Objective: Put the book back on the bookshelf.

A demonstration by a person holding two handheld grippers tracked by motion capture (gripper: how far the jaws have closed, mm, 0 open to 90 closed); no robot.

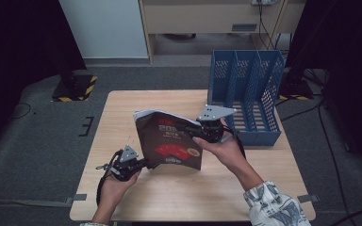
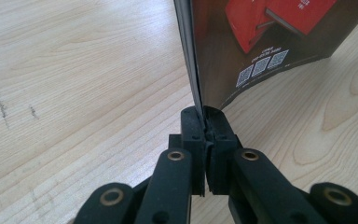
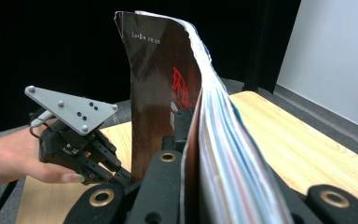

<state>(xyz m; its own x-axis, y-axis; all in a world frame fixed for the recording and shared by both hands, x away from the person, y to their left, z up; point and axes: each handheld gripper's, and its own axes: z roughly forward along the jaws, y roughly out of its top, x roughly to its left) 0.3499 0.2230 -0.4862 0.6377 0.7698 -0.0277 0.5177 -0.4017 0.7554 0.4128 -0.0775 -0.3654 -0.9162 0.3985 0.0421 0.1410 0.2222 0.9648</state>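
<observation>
Left gripper (image 1: 147, 164) sits low near the front-left of the table (image 1: 122, 108), jaws closed tight on the bottom corner of the book (image 1: 169, 139); in the left gripper view the two black jaws meet on the book's (image 2: 270, 42) lower edge just by the spine, cover side with QR codes and red graphics facing right, bare wood grain of the table (image 2: 74, 79) behind. Left hand (image 1: 118, 181) wraps that gripper from below, cable loop hanging off it. Book is held up off the tabletop, roughly upright and tilted, dark brown cover with red print toward the person, white page edges showing along the top. Right gripper (image 1: 188, 126) clamps the book's right edge higher up, jaws closed on it, grey three-cornered plate on top, right hand (image 1: 221, 146) around the body, patterned sleeve (image 1: 271, 205) at the bottom edge. Right gripper view looks along the book (image 3: 163, 84) edge-on: cover bowed to the left, pages fanning and curving off to the right between the jaws; the left gripper (image 3: 121, 176) with its grey plate and the left hand (image 3: 14, 158) show at lower left, touching the book's bottom corner. Blue file rack (image 1: 250, 89) with perforated dividers stands at the table's back-right, just beside the right hand, apart from the book.
</observation>
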